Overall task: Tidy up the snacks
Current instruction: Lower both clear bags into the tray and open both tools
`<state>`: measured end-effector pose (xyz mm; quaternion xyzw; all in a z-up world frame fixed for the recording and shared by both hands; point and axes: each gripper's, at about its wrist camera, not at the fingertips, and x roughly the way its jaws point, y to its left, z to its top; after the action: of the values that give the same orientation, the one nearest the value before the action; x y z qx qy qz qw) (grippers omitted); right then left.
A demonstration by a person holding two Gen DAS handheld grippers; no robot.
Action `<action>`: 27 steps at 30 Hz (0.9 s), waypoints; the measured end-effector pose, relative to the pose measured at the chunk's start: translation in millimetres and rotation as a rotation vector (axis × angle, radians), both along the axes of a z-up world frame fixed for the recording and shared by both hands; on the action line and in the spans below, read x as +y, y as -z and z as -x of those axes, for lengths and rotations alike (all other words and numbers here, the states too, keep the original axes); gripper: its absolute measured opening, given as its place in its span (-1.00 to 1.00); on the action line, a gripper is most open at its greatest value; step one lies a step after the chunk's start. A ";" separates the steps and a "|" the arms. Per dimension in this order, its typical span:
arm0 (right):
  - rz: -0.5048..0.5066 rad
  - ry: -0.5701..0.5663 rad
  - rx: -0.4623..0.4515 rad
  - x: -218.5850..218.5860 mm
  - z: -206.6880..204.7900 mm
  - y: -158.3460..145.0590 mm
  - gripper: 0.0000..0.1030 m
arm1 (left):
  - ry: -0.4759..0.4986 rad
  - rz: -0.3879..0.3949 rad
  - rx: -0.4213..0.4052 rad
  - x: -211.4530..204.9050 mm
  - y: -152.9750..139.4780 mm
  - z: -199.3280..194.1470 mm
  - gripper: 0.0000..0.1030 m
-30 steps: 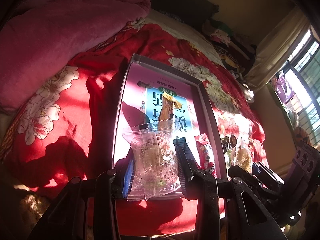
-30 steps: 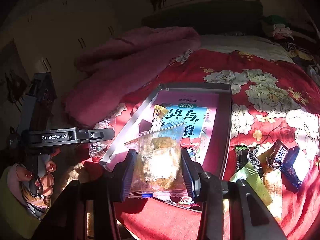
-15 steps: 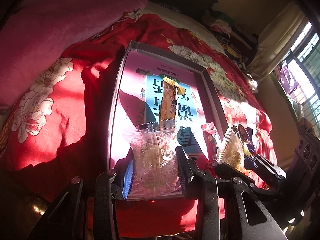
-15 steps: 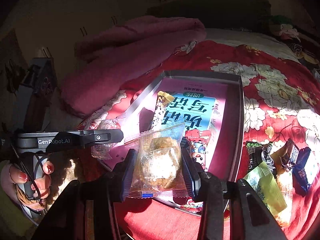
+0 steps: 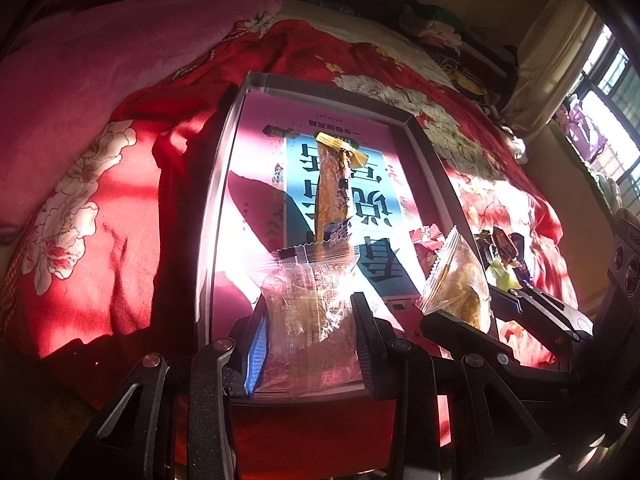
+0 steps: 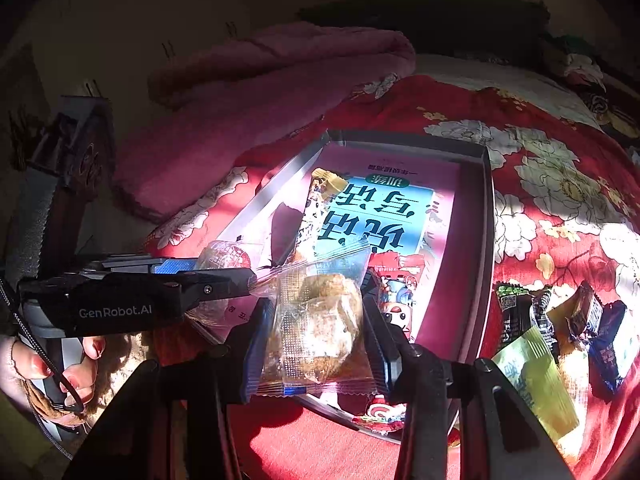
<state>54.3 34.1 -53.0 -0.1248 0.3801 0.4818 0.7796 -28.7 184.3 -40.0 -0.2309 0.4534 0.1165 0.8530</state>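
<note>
Snacks (image 6: 560, 332) lie on red floral bedspread (image 5: 100, 220) beside box (image 5: 224, 184).

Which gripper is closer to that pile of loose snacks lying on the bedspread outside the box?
Right. The right gripper holds its packet beside the pile; the left gripper is across the box.

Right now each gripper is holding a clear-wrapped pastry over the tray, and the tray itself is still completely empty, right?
Not quite: the tray is not empty. A long snack bar in a yellow-ended wrapper already lies inside it, as the left wrist view shows. The rest holds: the left gripper and the right gripper each grip a clear-wrapped pastry over the tray.
</note>
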 end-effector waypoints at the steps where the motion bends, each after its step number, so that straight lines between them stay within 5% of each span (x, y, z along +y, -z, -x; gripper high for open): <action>1: 0.008 -0.003 -0.008 1.2 0.3 1.0 -0.13 | -0.001 -0.003 0.002 -0.2 0.2 0.0 -0.24; 27: 0.019 0.001 -0.017 -6.0 6.0 7.6 -0.05 | 0.025 -0.004 0.001 -12.3 -2.4 -3.7 -0.23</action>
<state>48.3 28.1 -60.6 -0.1361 0.3783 0.4767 0.7818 -25.0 172.1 -37.6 -0.2234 0.4563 0.1069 0.8547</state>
